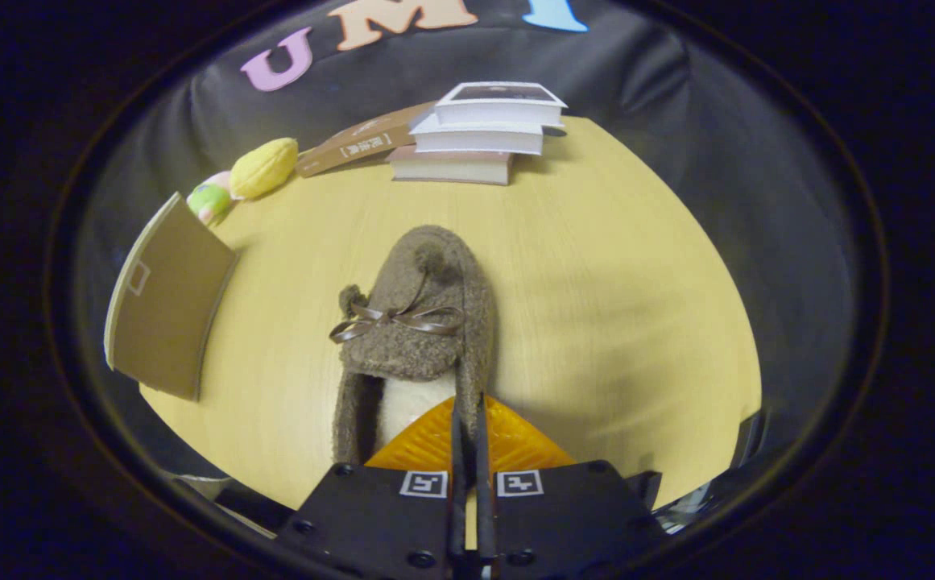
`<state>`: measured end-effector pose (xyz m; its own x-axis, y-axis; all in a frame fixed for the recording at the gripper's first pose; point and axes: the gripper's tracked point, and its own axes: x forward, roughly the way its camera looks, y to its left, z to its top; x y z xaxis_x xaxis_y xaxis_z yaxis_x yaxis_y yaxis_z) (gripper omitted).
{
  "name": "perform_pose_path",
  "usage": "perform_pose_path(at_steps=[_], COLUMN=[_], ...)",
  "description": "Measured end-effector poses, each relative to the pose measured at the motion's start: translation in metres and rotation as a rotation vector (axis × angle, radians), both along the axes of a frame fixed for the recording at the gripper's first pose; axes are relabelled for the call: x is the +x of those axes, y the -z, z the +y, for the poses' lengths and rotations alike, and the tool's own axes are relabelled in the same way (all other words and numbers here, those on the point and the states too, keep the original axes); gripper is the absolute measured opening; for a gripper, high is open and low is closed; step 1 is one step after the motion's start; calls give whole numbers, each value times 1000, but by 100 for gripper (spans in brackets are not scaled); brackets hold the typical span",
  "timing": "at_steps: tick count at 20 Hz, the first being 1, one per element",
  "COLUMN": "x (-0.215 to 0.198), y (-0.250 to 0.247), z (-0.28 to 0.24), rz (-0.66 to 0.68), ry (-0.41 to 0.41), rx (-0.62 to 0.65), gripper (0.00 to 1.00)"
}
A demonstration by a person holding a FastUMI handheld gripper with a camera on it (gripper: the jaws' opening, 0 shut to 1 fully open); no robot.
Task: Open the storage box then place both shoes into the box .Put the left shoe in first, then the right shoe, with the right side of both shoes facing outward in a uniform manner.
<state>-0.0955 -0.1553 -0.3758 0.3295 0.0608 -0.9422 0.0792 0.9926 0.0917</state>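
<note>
Gripper view: your tool [467,419] has its fingers drawn together at the heel edge of the brown shoe [419,322]; whether they pinch it, you can't tell. The shoe's long axis runs straight away from you, toe far. The box flap [165,298] stands on the counter [612,306], left.

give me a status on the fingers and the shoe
Fingers closed together, pinching the side wall of the fuzzy brown slipper with ribbon bow. Slipper on the light wooden table. Tan cardboard box lid stands off to one side; path clear.
</note>
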Motion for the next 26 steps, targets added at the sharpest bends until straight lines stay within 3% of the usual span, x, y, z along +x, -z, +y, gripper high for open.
perform_pose_path(at_steps=[4,8,11,17,20,26], x=[0,-3,-2,-8,-4,19], y=[-7,-15,-26,-24,-37,-71], z=[7,16,31,45,58,88], rz=[35,43,39,48,41,-6], ry=[162,228,241,214,265,248], rx=[122,196,247,211,281,344], gripper=[8,8,8,3,3,3])
